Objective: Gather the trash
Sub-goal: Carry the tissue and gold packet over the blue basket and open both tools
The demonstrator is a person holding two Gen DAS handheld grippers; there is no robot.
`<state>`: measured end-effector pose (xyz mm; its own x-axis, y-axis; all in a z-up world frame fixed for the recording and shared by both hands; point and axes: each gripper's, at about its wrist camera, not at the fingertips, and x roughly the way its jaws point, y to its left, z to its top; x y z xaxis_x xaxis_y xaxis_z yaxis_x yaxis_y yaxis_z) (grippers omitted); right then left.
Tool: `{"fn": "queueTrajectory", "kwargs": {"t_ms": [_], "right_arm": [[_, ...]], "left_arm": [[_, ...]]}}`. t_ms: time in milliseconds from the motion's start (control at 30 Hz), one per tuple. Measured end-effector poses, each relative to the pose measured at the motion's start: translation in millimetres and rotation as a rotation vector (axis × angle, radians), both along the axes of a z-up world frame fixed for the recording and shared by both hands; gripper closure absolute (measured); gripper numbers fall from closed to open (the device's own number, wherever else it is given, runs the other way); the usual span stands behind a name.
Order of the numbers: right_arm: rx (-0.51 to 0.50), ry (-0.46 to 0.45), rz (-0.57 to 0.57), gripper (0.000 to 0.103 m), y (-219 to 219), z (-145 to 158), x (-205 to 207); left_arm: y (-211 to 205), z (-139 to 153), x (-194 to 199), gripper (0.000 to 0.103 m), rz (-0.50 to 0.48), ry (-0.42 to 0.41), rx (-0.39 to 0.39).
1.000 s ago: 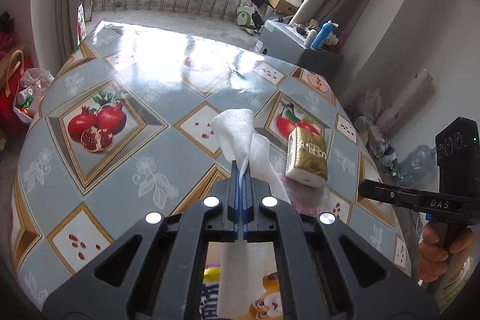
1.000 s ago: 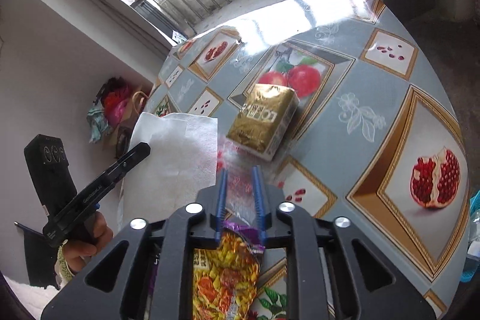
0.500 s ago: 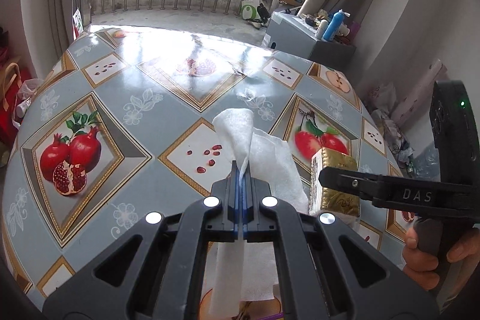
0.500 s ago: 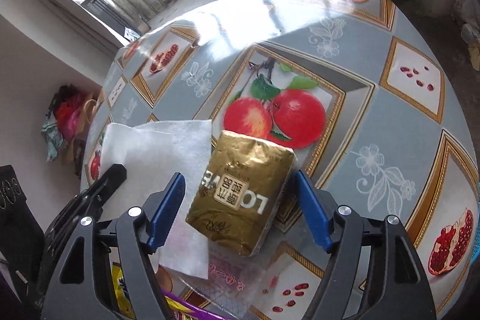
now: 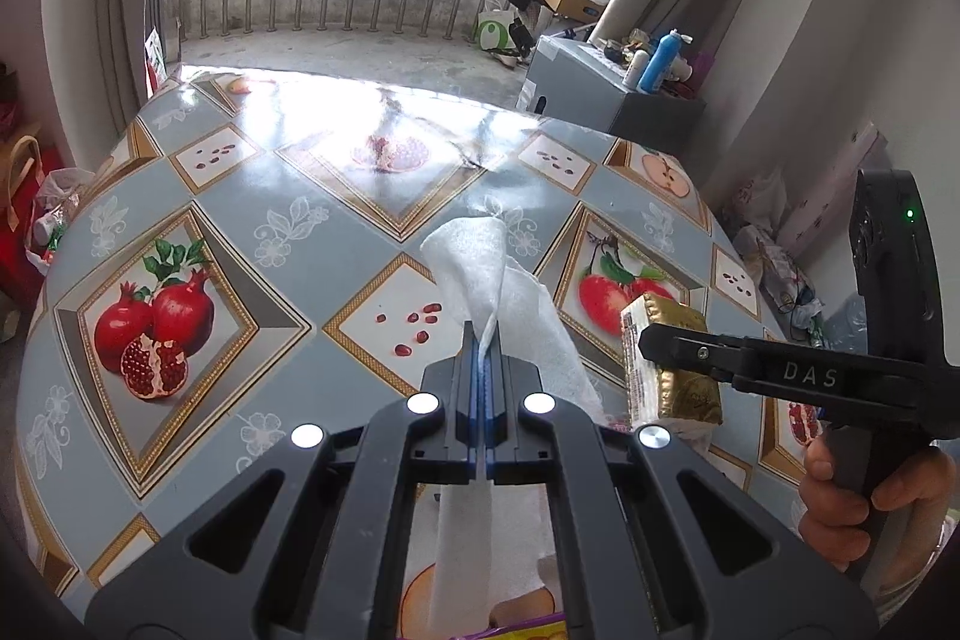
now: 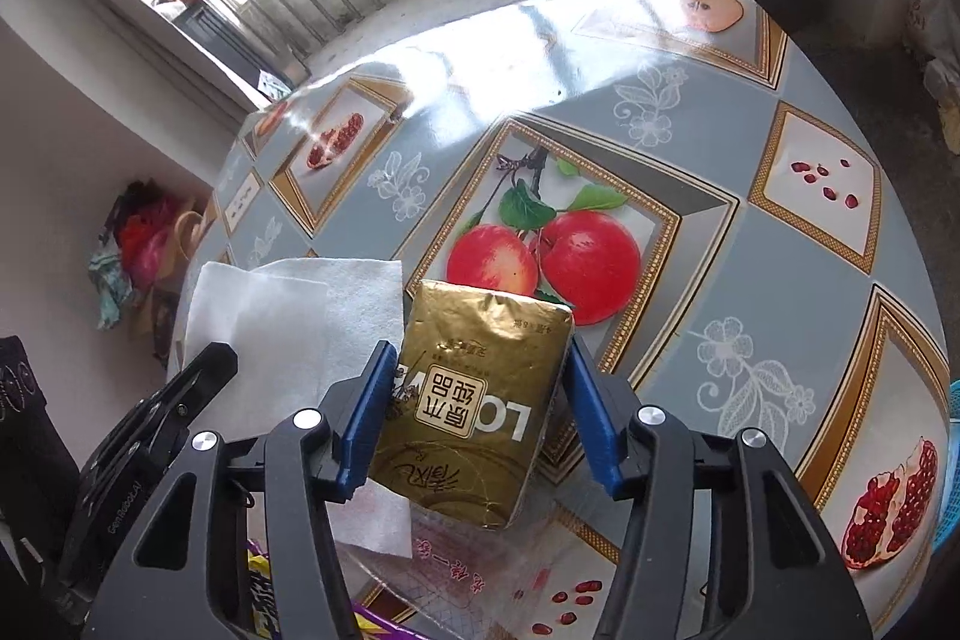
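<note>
My left gripper is shut on a white paper tissue and holds it above the table; the tissue also shows in the right wrist view. My right gripper stands with its blue fingers on either side of a gold tissue pack, close to its sides. The pack looks lifted off the table. In the left wrist view the pack sits between the right gripper's fingers.
The round table has a fruit-pattern cloth. A clear wrapper with red print and a colourful snack bag lie near the front edge. A grey cabinet with bottles stands beyond the table. A blue basket edge shows at right.
My right gripper let go of the snack bag, opened, and closed in around the gold pack, which now looks raised. My left gripper kept hold of the tissue and shifted a little.
</note>
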<state>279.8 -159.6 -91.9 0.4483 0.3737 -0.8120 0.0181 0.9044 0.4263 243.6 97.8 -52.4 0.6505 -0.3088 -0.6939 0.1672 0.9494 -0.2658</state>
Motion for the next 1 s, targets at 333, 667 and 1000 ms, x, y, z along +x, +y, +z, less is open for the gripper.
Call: {"fn": "queueTrajectory", "kwargs": {"t_ms": [333,667,1000], "right_arm": [[0.142,-0.171,-0.03,0.048,-39.4,69.9,-50.2],[0.181,-0.299,-0.205,0.048,-139.1,111.1,-150.8],[0.131,-0.304,-0.621,0.048,-271.6,79.9,-271.3]], "left_arm": [[-1.9,72.0,-40.1,0.103,-0.048,-0.149,-0.056],[-66.7,124.4,-73.3,0.103,-0.286,-0.208,-0.142],[-220.7,130.7,-95.2,0.103,-0.68,-0.158,-0.142]]}}
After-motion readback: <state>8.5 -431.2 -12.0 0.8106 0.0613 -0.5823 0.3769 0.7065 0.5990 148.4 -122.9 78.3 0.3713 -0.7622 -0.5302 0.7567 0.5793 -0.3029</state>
